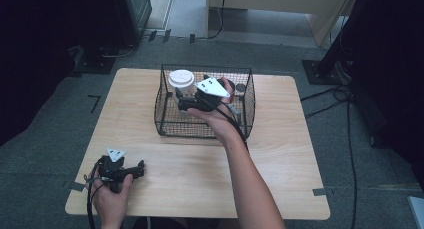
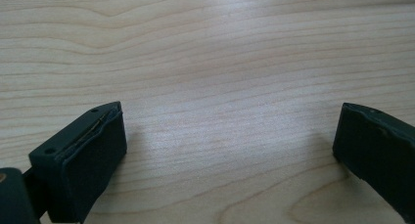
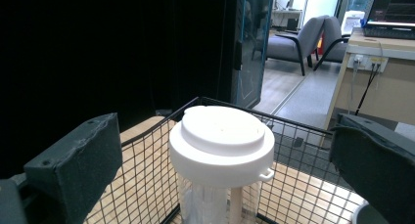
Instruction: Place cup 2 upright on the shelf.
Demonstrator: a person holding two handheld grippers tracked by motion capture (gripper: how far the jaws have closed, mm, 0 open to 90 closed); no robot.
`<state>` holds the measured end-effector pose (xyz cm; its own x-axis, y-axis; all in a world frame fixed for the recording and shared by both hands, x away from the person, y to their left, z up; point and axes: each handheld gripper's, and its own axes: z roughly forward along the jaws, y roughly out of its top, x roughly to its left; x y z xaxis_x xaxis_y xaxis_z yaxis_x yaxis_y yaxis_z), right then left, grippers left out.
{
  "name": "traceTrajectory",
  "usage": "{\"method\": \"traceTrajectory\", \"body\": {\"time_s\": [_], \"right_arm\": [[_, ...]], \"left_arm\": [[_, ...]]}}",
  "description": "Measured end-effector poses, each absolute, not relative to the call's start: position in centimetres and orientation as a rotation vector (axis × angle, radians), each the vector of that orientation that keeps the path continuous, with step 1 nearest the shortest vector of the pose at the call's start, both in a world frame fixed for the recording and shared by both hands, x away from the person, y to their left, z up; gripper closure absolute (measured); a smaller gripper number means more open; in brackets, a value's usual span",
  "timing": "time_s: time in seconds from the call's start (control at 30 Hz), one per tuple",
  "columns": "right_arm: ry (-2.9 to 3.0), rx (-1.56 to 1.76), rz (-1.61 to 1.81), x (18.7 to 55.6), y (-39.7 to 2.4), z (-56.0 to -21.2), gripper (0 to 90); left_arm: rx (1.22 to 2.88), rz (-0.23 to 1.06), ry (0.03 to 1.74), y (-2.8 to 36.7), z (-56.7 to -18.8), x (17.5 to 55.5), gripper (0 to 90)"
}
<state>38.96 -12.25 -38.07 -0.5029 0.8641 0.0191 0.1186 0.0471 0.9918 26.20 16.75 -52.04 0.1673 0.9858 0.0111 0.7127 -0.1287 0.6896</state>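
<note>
The right hand-held gripper hovers inside the wire basket, jaws apart, with the white-lidded clear cup standing upright between and just ahead of them, untouched. The basket sits mid-bench. The left hand-held gripper rests near the bench's front left corner, jaws spread wide over bare wood.

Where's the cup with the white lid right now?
In the high view, the lidded cup stands inside the black wire basket, toward its rear left, just left of the open right claw.
</note>
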Motion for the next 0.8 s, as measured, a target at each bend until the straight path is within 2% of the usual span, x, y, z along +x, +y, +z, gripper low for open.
{"method": "traceTrajectory", "body": {"time_s": [0.8], "right_arm": [[1.696,0.98,1.487,33.5,-17.0,-39.8,0.0]], "left_arm": [[1.905,0.654,1.602,16.7,-52.0,26.2,0.1]]}}
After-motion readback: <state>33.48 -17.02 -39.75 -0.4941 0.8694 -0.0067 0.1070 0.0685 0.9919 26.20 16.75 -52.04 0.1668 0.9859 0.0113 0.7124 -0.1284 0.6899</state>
